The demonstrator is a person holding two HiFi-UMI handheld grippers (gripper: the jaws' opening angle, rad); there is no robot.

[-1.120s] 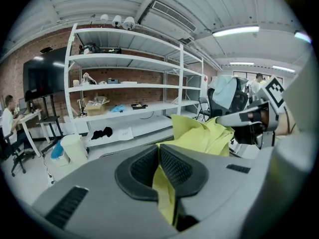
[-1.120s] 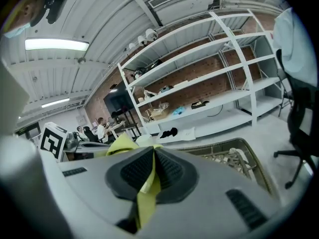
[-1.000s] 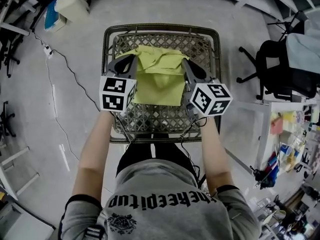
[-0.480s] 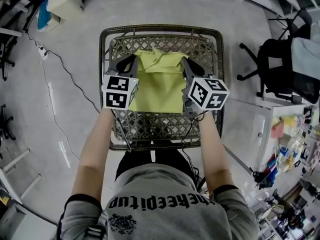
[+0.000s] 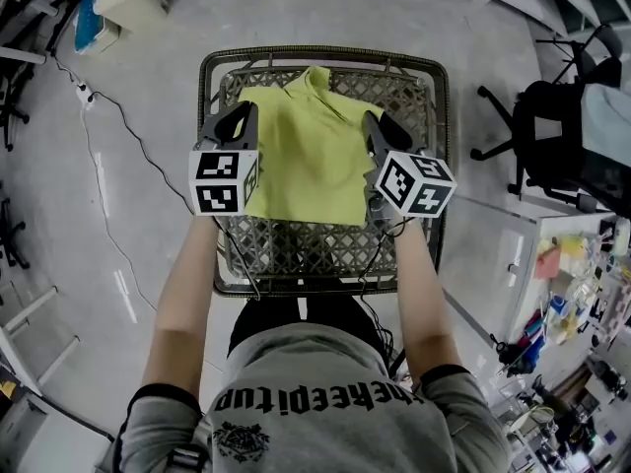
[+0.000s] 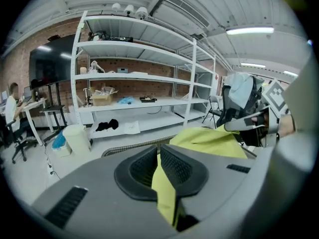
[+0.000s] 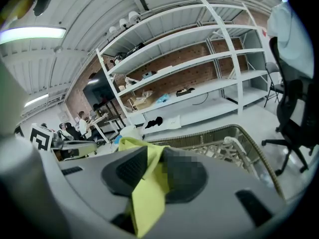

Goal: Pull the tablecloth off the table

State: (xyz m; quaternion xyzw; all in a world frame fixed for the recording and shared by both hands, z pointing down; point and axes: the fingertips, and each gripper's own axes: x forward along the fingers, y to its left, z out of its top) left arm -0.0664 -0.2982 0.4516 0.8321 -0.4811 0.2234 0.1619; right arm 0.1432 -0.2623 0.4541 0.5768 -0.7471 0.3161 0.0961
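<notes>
We hold the tablecloth [image 5: 306, 156] by its two side edges, one pair of tongs to each, because a thin sheet comes away evenly only if both sides travel together. It lies over the middle of the woven table [image 5: 296, 259], with a small peak near the far edge and bare lattice showing along the near edge and both sides.

The left tongs [image 5: 245, 116] are closed on the cloth's left edge. In the left gripper view the yellow-green fabric is pinched tight between the ribbed pads [image 6: 177, 168] and hangs out below them.

The right tongs [image 5: 371, 124] stand at the cloth's right edge, and their jaws have just been opening. The right gripper view shows the fabric lying between them, draped against one pad, but the gap looks too wide for a grip. We judge that side released. With only the left side held, a pull would, we think, drag the cloth askew.

A second ago the cloth was bunched, with crumpled folds heaped toward the far edge and a narrower span between the tongs. Now it is spread smoother and wider. The two pairs of tongs sit farther apart, the left one nearer the table's left edge.
</notes>
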